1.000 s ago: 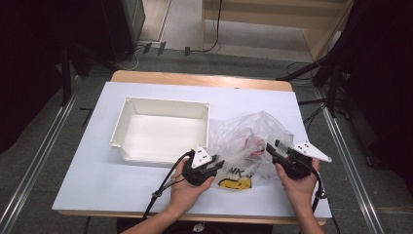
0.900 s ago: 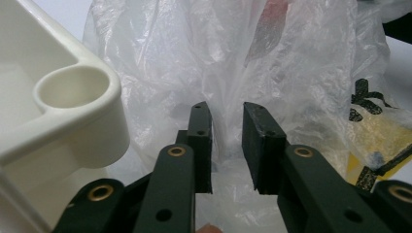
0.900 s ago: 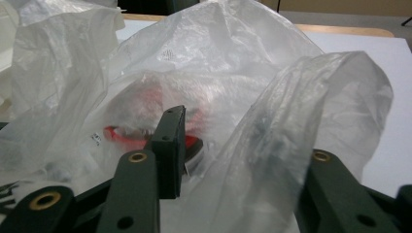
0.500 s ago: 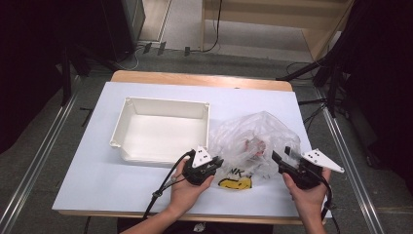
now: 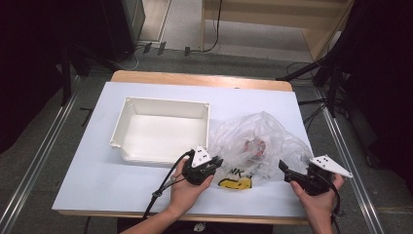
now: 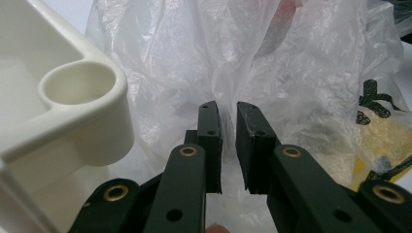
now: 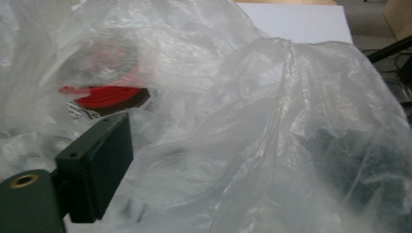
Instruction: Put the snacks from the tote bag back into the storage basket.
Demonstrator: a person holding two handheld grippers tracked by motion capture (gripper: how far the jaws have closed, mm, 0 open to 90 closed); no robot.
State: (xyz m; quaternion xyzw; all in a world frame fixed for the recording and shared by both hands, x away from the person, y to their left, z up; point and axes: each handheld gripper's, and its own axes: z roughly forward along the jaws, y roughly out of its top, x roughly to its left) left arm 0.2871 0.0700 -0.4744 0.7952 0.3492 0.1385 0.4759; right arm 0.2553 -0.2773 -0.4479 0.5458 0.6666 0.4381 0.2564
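Observation:
A crumpled clear plastic bag [image 5: 258,141] with a yellow print [image 5: 234,184] lies right of centre on the table, and a red item [image 5: 254,145] shows through it. My left gripper [image 5: 217,163] is at the bag's near left edge. In the left gripper view its jaws [image 6: 227,108] are nearly together, and the bag [image 6: 291,73] film gathers into them. My right gripper [image 5: 288,171] is at the bag's near right side, and its jaws have just been opening. In the right gripper view one finger [image 7: 97,165] stands far left, with loose bag [image 7: 243,121] film draped ahead and the red item [image 7: 104,94] beyond.
An empty white bin [image 5: 165,102] stands left of the bag, its rounded corner [image 6: 77,87] close beside my left jaws. The white tabletop [image 5: 97,161] lies bare to the near left. Beyond the far edge are floor cables and a wooden shelf.
My right gripper has drawn back to the right, away from the bag's middle, and its jaws have spread. The left gripper and the bin have stayed put.

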